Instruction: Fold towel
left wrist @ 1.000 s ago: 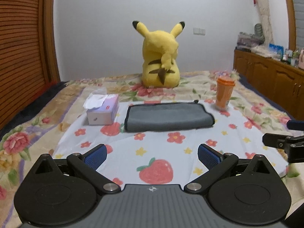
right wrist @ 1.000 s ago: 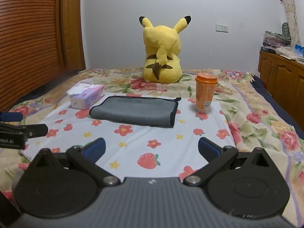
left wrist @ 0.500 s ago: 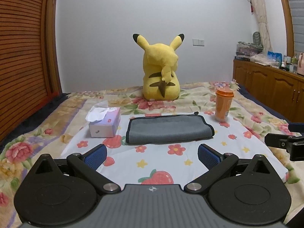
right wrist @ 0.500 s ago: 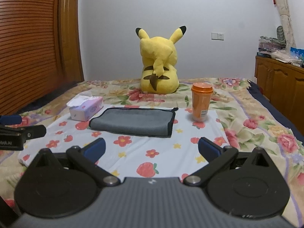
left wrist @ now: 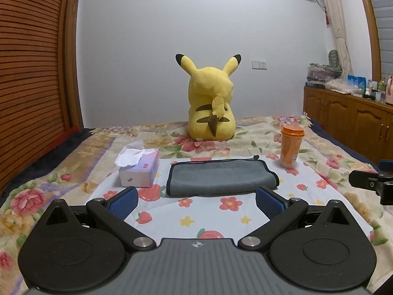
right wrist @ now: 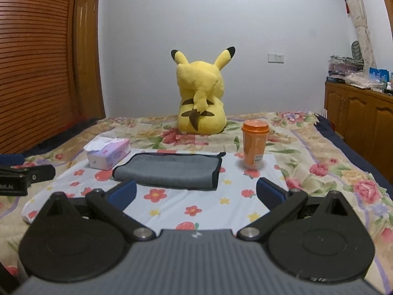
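Towel was lying flat on the white fruit-print sheet, already doubled over w/ the rounded fold edge toward me and the black trim along the far and right sides. Tissue box sat just beside its left end, orange cup near the far right corner, yellow plush well behind.

Left gripper was spread wide, nothing between the blue pads, hovering short of the near edge — no contact. Right gripper same: wide open, empty, also short of the towel. Each claw's tip showed at the edge of the other's view, so they were side by side.

Judgement: fold looked at least partly done; unclear if another fold was due.

Risks from here:
- pinching only the top layer at the fold edge — layers would slide apart on lift
- grabbing the sheet along w/ the towel, since both are thin and lie flush
- swinging the right end over could clip the cup and tip it
- uneven lift btwn the two claws → skewed fold
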`<state>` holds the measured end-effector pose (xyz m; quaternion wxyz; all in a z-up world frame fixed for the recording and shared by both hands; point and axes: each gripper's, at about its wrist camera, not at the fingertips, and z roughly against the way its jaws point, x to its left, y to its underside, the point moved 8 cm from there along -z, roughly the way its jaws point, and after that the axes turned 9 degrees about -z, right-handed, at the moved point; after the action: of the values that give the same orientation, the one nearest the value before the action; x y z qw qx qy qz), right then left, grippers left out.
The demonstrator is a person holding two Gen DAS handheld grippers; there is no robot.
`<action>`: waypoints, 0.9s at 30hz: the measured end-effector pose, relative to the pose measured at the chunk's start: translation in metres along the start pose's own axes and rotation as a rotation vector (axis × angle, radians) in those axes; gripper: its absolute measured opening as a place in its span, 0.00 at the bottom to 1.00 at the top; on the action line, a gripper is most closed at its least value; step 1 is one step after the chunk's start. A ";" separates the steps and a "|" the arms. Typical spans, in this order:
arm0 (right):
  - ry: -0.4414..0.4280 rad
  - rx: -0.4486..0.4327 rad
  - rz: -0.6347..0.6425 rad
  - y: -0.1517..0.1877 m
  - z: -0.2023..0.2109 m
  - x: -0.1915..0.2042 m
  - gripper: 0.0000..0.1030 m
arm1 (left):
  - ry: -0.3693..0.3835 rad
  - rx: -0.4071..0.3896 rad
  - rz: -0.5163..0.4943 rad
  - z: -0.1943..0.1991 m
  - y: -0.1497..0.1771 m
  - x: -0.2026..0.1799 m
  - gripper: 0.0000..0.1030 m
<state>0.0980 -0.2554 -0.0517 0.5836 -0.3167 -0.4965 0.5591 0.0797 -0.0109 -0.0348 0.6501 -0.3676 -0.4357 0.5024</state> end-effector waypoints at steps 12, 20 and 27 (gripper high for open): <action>0.018 -0.049 -0.014 -0.005 0.005 -0.005 1.00 | -0.019 -0.024 -0.007 0.003 -0.003 0.003 1.00; 0.019 -0.050 -0.015 -0.005 0.005 -0.006 1.00 | -0.018 -0.023 -0.007 0.004 -0.003 0.003 1.00; 0.019 -0.049 -0.015 -0.005 0.005 -0.006 1.00 | -0.020 -0.024 -0.006 0.003 -0.003 0.003 1.00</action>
<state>0.0953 -0.2626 -0.0469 0.5846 -0.3324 -0.5068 0.5393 0.0780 -0.0084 -0.0305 0.6428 -0.3688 -0.4492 0.4990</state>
